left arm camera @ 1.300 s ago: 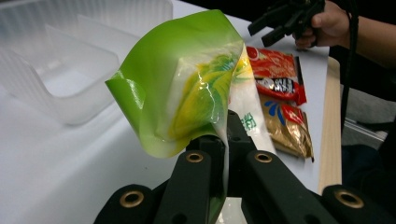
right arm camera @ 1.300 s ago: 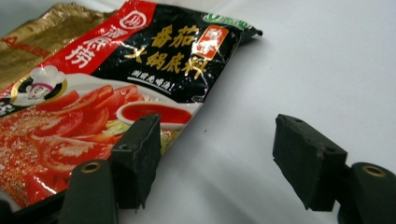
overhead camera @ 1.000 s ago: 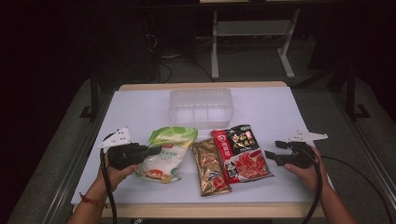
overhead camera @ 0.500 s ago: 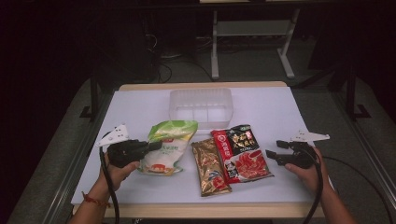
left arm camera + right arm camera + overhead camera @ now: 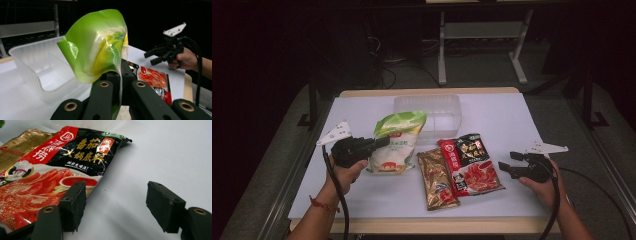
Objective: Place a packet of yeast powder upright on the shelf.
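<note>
Shiny green bag [image 5: 97,50], bent and curled on top, pinched tight in the left gripper [image 5: 120,82]. Right gripper [image 5: 116,206] wide open, holding nothing, beside the red bag [image 5: 50,170].

I can read print on one thing, the red-and-black packet [image 5: 57,167]: gold Chinese characters 番茄 with 火锅底料 beneath on its black far part, white 海底捞 down the red band at its left. The gold packet [image 5: 22,145] shows red lettering too cropped to read.
</note>
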